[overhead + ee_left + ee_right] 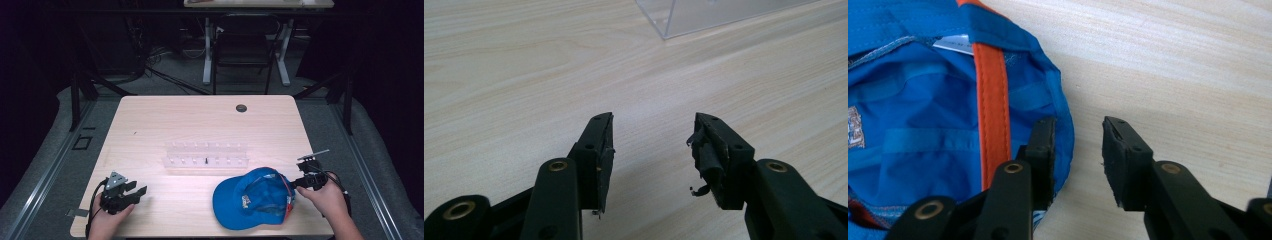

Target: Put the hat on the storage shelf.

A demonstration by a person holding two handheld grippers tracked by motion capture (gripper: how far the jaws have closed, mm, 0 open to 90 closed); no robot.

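A blue cap (252, 200) with an orange band lies upside down on the wooden table (150, 125), near its front right. In the right gripper view the cap (923, 100) shows its blue lining and a white label. My right gripper (295, 184) is at the cap's right rim, open (1078, 150). One jaw lies over the cap's edge and the other over bare wood, and the pads do not press on the fabric. My left gripper (139, 188) rests at the front left, open (651, 145), with nothing between its jaws.
A clear plastic rack (206, 155) with small pegs, one of them dark, stands in the table's middle; its corner (704, 15) shows ahead of the left gripper. A round cable hole (241, 108) lies near the far edge. A chair (245, 45) stands beyond the table.
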